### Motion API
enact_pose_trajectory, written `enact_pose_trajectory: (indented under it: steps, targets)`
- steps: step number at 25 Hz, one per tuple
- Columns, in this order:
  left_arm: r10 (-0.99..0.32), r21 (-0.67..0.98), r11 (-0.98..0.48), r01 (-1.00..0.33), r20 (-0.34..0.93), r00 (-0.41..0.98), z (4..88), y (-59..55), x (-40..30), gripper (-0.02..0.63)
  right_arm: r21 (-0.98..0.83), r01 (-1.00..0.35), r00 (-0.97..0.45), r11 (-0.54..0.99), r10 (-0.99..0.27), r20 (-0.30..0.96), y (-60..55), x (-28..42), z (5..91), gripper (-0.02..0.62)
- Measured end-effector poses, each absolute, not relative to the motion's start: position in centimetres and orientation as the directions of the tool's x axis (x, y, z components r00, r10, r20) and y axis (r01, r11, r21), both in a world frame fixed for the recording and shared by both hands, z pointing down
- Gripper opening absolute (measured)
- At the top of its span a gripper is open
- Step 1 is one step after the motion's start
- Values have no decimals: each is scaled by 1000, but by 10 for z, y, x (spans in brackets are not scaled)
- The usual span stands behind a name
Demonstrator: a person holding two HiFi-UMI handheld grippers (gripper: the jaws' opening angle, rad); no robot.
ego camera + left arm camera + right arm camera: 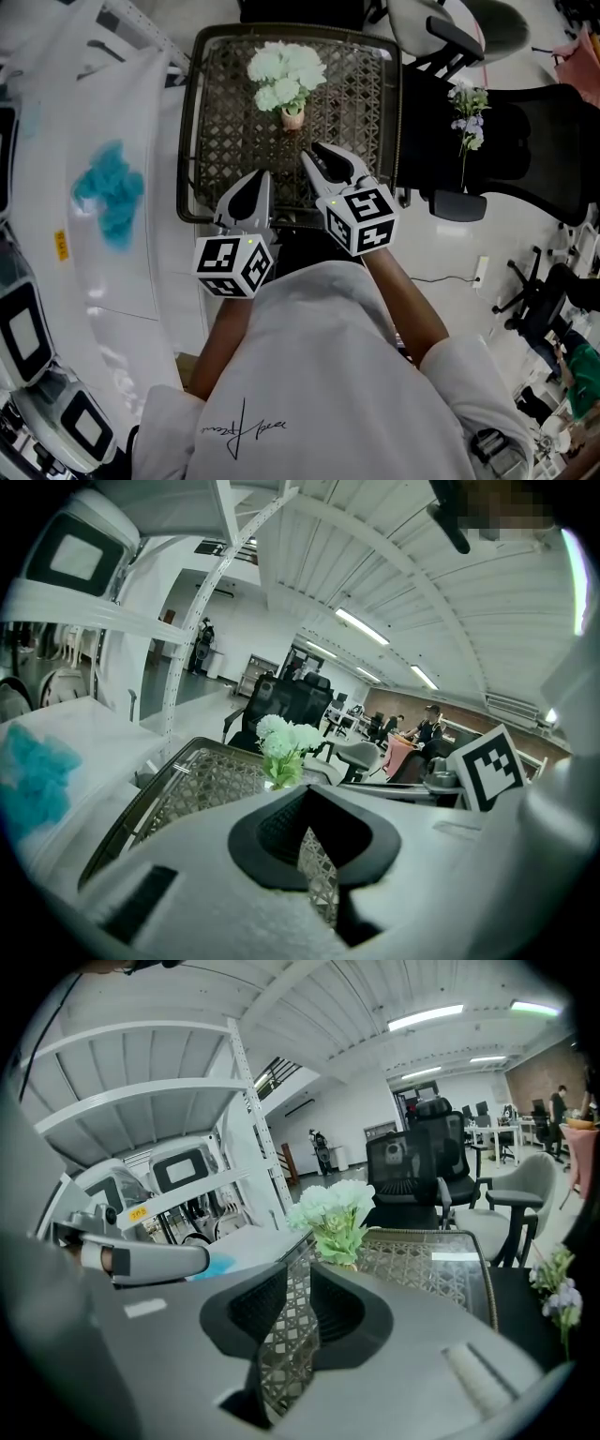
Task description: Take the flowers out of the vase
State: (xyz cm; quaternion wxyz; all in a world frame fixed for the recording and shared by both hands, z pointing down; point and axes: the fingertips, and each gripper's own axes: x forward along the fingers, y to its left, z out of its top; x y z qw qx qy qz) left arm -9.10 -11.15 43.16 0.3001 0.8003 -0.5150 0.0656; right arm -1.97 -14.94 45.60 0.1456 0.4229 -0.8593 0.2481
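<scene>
In the head view, a bunch of white and pale-green flowers [286, 70] stands upright in a small, round, pinkish vase [292, 118]. The vase sits on the far half of a dark-framed table [187, 131] with a woven lattice top. Both tools are on the near side of the vase. The right gripper [315, 153] is close to it and only slightly to its right, while the left gripper [258, 180] hangs further back and to its left. A loose sprig of purple and white blossom [467, 111] lies well to the right of the vase on a black office chair [534, 155] (apparently one stem already out).

In the left gripper view, the fingers stand only a sliver apart, with nothing but lattice showing between them. The flowers [284, 742] rise beyond the tips, a little to the left.

In the right gripper view, the fingers are partly spread and empty. The flowers [336, 1208] stand ahead, above the gap and slightly to its right. The stems run vertically and the gap opens sideways. The right gripper is the nearer one, so it looks best placed to slide forward around the stems just above the vase.
</scene>
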Motion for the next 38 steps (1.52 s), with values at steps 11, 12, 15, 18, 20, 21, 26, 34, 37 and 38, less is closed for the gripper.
enact_pose_trajectory:
  steps: [11,12,15,18,20,21,26,34,37,38]
  targets:
    - [-785,407,-274,-871,429,447,435,-117,-87,3,-312,-791,-610,527,-637,472,-161,-22,470,91]
    - [-785,406,-270,-873,431,444,436,-117,-88,4,-313,-789,-612,528,-634,473,-163,-23,472,91]
    - [-786,406,-259,-876,439,436,438,-119,-90,4,-317,-786,-616,531,-627,478,-166,-24,477,91]
    - [-784,405,-245,-881,451,426,440,-120,-92,5,-321,-784,-618,531,-621,483,-171,-25,482,91]
    - [-784,403,-239,-883,457,420,442,-121,-93,4,-322,-785,-617,530,-618,487,-175,-24,486,91]
    - [-784,402,-236,-885,459,418,443,-122,-94,3,-321,-785,-616,530,-616,490,-178,-24,489,92]
    - [-783,398,-223,-890,471,407,447,-125,-98,5,-312,-790,-608,527,-614,503,-189,-24,499,101]
    - [-782,400,-208,-893,480,397,453,-132,-103,4,-297,-795,-598,529,-603,528,-205,-28,516,115]
    - [-779,400,-202,-894,487,394,457,-133,-104,5,-272,-796,-592,540,-603,535,-209,-29,520,121]
    - [-777,401,-199,-894,491,393,459,-133,-105,3,-263,-796,-590,545,-603,537,-210,-30,521,122]
